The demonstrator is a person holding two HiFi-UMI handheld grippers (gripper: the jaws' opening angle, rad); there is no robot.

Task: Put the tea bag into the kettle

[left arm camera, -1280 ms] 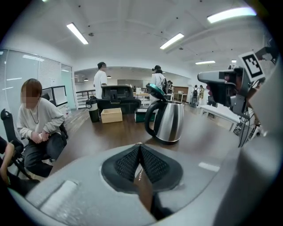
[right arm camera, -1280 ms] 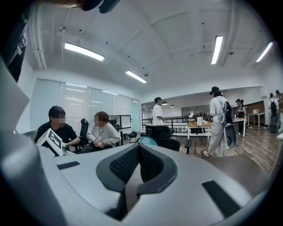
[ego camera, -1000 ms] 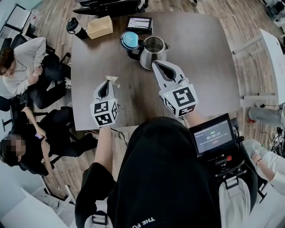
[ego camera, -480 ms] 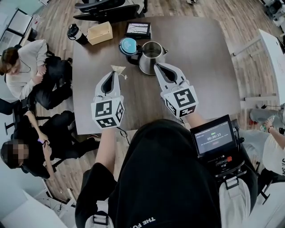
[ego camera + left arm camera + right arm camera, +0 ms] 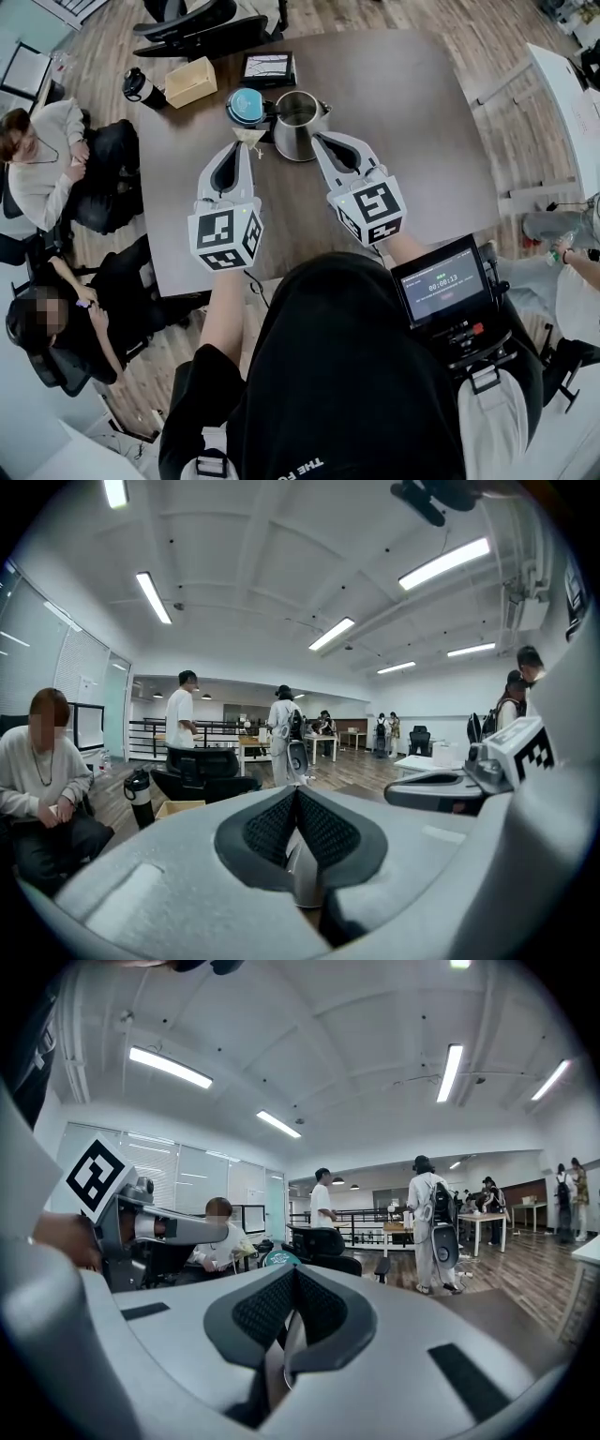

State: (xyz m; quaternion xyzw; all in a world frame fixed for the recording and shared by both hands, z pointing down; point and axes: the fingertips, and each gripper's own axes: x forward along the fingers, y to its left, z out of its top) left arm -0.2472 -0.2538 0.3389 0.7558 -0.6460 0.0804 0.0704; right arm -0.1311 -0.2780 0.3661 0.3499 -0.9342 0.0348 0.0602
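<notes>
Head view, L claw pinching tea bag beside kettle, R claw shut, both reaching fwd

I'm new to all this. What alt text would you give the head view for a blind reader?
Seen from above, a person's left gripper pinches a tea bag beside an open steel kettle on a brown table. The right gripper, jaws shut, points at the kettle's other side.

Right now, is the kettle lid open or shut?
Open. Head view: the teal lid sits flipped back beside the kettle, whose mouth is uncovered. The tea bag is outside, in the left gripper.
</notes>
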